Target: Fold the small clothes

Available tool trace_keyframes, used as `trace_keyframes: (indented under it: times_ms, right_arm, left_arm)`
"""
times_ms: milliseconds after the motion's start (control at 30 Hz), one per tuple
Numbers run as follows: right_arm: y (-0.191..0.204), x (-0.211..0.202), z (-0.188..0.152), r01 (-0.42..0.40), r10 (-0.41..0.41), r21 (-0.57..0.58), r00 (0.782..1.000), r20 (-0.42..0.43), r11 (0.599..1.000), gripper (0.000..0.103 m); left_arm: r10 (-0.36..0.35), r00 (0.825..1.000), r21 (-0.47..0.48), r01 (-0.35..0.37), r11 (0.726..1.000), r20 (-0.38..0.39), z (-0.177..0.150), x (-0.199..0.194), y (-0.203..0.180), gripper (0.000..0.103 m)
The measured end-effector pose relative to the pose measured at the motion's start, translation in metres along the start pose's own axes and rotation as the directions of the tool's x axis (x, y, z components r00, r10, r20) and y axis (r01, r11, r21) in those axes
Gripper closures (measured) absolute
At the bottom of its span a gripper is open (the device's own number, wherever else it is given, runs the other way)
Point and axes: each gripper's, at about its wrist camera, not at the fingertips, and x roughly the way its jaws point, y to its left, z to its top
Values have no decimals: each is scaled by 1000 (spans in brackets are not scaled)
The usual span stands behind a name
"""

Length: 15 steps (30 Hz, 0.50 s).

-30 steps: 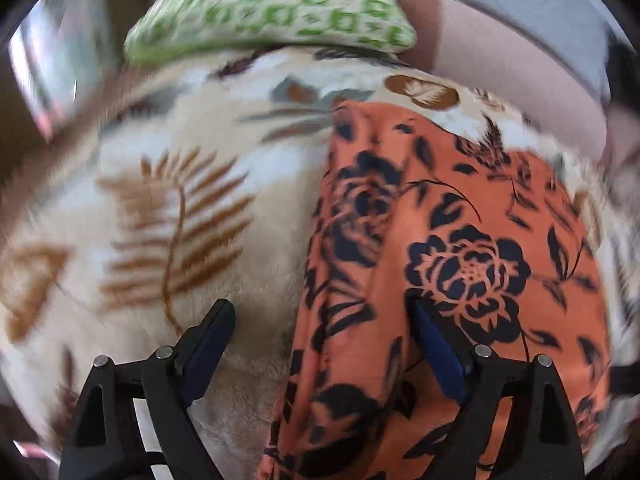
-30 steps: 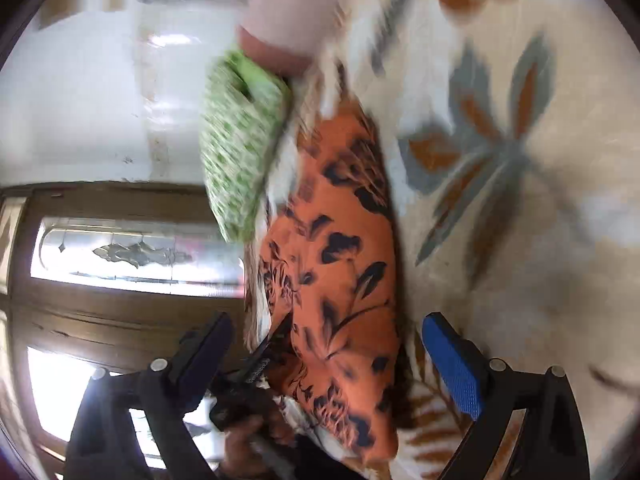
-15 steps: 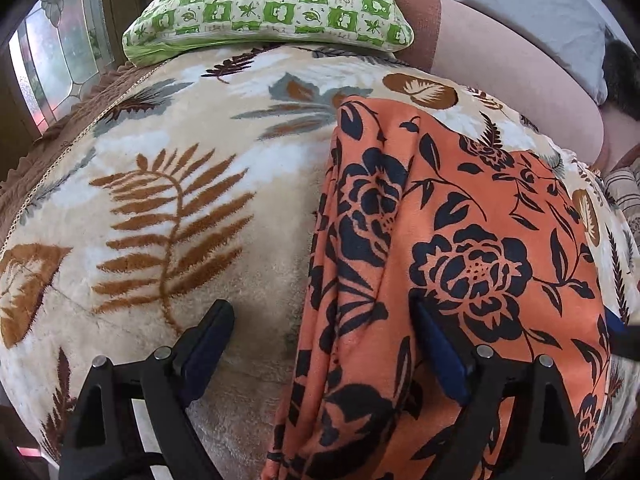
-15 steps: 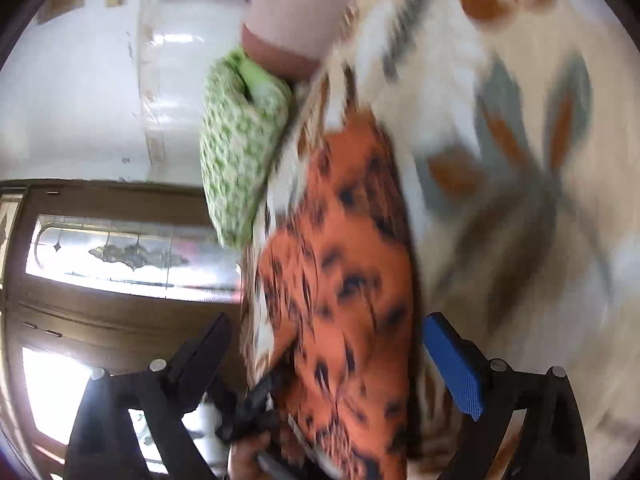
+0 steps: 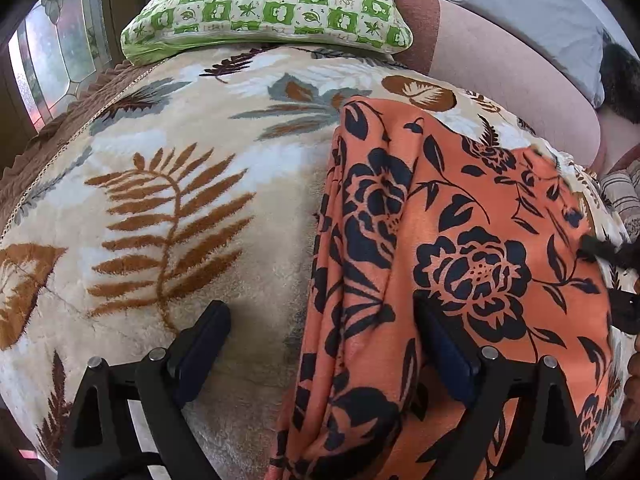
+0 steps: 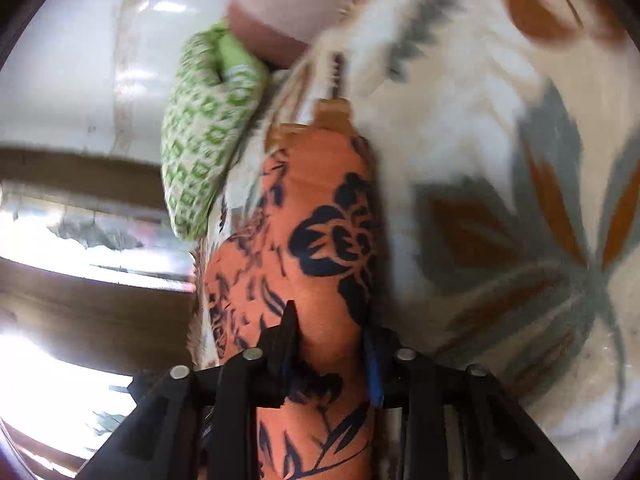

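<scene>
Cloth [image 5: 460, 240], orange with black flowers, lay folded on the leaf-print blanket [image 5: 180, 200], near the green pillow [image 5: 264, 4]. Left tongs [image 5: 320, 344] stood spread wide over its left edge. Right tongs [image 6: 332, 344] were clamped on the cloth's near end.

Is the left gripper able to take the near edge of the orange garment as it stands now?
Probably yes. The left gripper is open, and the orange garment already lies folded between its fingers, with nothing covering that edge.

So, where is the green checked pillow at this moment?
In the left wrist view, the green checked pillow lies at the top, on the far edge of the leaf-print blanket, beyond the orange floral garment.
</scene>
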Motion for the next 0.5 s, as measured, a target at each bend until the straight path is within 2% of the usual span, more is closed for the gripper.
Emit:
trace_keyframes:
  times_ms: [33, 67, 167, 233, 300, 367, 433, 500]
  right_arm:
    - [-1, -2, 3, 1, 0, 17, 1000, -1, 1000, 26]
    - [-8, -10, 0, 18, -20, 41, 999, 29, 999, 21]
    - [0, -20, -3, 22, -26, 47, 997, 68, 999, 21]
    - [9, -42, -18, 46, -47, 4, 992, 117, 999, 21]
    - [22, -68, -34, 2, 7, -63, 990, 142, 998, 21]
    - [49, -69, -46, -37, 55, -143, 991, 123, 989, 21]
    - [69, -61, -58, -64, 80, -217, 995, 64, 974, 21]
    - [69, -51, -71, -50, 55, -237, 998, 16, 970, 21]
  left_arm:
    - [-4, 1000, -4, 3, 1000, -2, 0, 0, 0, 8]
    - [-19, 1000, -13, 19, 1000, -3, 2, -3, 2, 8]
    - [-107, 994, -55, 108, 993, 21, 4, -19, 17, 9]
    - [-172, 984, -75, 175, 982, 48, 2, -35, 32, 9]
    - [-277, 960, -133, 279, 951, 34, -1, -46, 53, 9]
    - [-408, 913, -225, 398, 889, 4, -8, -48, 72, 9]
    - [-477, 879, -271, 455, 848, -17, -17, -45, 76, 10]
    - [-497, 867, -288, 465, 837, -43, -24, -39, 72, 11]
